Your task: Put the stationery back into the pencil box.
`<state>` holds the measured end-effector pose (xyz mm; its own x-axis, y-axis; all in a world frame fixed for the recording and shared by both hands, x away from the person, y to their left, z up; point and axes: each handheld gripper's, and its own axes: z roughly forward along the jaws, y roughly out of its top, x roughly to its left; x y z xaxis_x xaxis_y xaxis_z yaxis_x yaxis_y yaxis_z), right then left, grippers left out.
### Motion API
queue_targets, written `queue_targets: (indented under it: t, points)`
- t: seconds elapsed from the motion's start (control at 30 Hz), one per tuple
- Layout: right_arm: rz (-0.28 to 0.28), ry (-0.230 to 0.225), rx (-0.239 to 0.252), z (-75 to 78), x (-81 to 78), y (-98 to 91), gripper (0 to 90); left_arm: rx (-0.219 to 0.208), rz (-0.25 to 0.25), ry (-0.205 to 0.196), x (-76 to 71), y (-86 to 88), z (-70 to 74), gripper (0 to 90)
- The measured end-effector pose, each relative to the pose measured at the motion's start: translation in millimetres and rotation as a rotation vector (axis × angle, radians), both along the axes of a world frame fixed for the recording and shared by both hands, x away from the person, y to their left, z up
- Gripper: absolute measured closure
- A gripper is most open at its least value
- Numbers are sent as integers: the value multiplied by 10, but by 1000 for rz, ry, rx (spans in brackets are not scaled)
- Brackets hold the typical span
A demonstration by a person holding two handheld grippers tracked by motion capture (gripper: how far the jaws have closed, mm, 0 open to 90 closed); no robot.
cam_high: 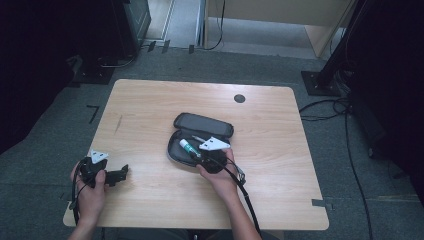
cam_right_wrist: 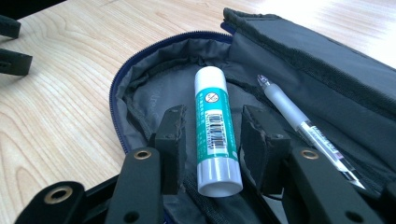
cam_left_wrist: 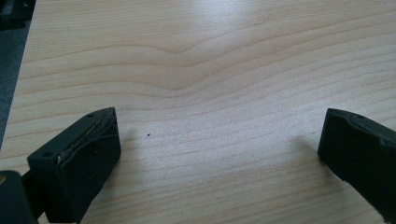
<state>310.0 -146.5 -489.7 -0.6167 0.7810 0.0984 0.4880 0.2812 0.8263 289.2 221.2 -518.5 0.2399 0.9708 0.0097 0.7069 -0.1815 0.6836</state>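
Glue stick [cam_right_wrist: 214, 130], white with a green label and a barcode, lies inside the open dark pencil case [cam_right_wrist: 154, 93] near the middle of the wooden table [cam_high: 150, 105]. In the right gripper view it sits between the two black jaws of the right gripper [cam_right_wrist: 215, 140], with a narrow gap showing on either side, so the pads do not press on it; the jaws stand partly open around it. Just right of the glue stick in that view a clear pen [cam_right_wrist: 299, 121] lies in the same case, beside the raised flap. From the high view the right gripper [cam_high: 202, 156] reaches into the near part of the case, the glue stick [cam_high: 189, 147] slanting at its tip. Left gripper [cam_high: 116, 175] rests well apart at the near left edge of the table, held in the person's left hand [cam_high: 92, 192]; its jaws are wide open over bare wood, with nothing between them.
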Motion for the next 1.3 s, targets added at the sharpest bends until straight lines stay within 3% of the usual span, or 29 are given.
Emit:
queue_targets:
  t: [0.23,0.4,0.57,0.9,1.3]
  points:
    - [-2,-15,14,87,-57,-76,579,0,0,0,0,0,0,0]
    - [3,17,11,139,-94,-167,457,0,0,0,0,0,0,0]
    - [12,28,-36,213,-154,-258,293,0,0,0,0,-1,0,0]
    - [-111,62,-58,331,-228,-581,6,1,-1,1,1,-1,0,0]
    - [-167,60,-27,427,-388,-1110,0,2,-2,1,0,-1,0,0]
